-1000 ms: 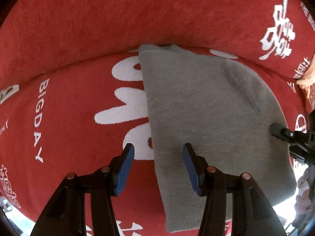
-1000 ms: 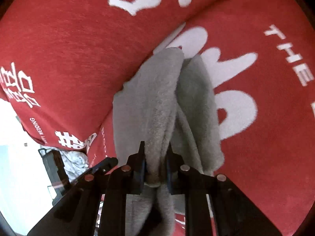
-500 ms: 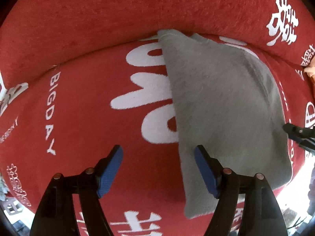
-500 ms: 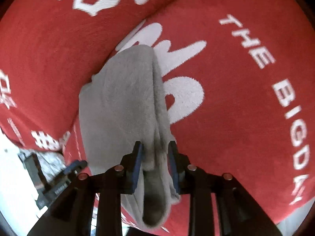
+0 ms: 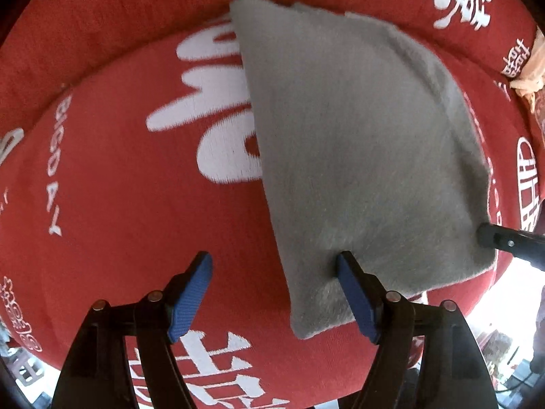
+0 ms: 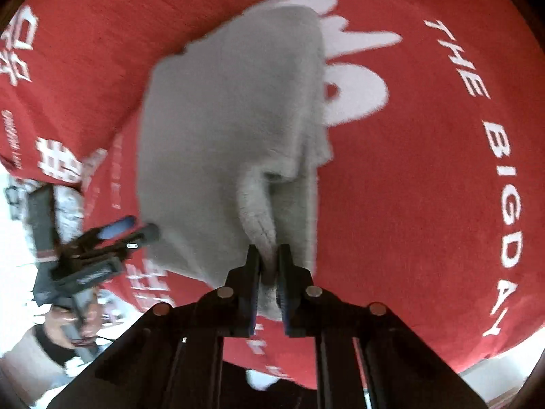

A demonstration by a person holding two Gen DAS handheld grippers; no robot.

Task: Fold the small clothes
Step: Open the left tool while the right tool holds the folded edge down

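Observation:
A grey fleece garment point(image 5: 357, 143) lies folded on a red cover with white lettering. My left gripper point(image 5: 276, 289) is open and empty, its blue pads straddling the garment's near left edge, the right pad point(image 5: 354, 301) over the cloth. My right gripper point(image 6: 269, 272) is shut on a pinched fold of the grey garment point(image 6: 231, 109) at its near edge; its tip also shows in the left wrist view point(image 5: 504, 240) at the garment's right corner. The left gripper shows in the right wrist view point(image 6: 136, 230) at the cloth's left edge.
The red cover point(image 5: 119, 187) wraps a cushioned seat and its backrest point(image 5: 136, 6). A beige object point(image 5: 531, 68) sits at the far right. The seat's front edge point(image 5: 306, 392) drops off close below my left gripper. A person's hand point(image 6: 64, 323) holds the left gripper.
My left gripper has opened wider and shifted left and nearer along the garment's edge. My right gripper has carried its pinched fold across, turning toward the garment's near right corner.

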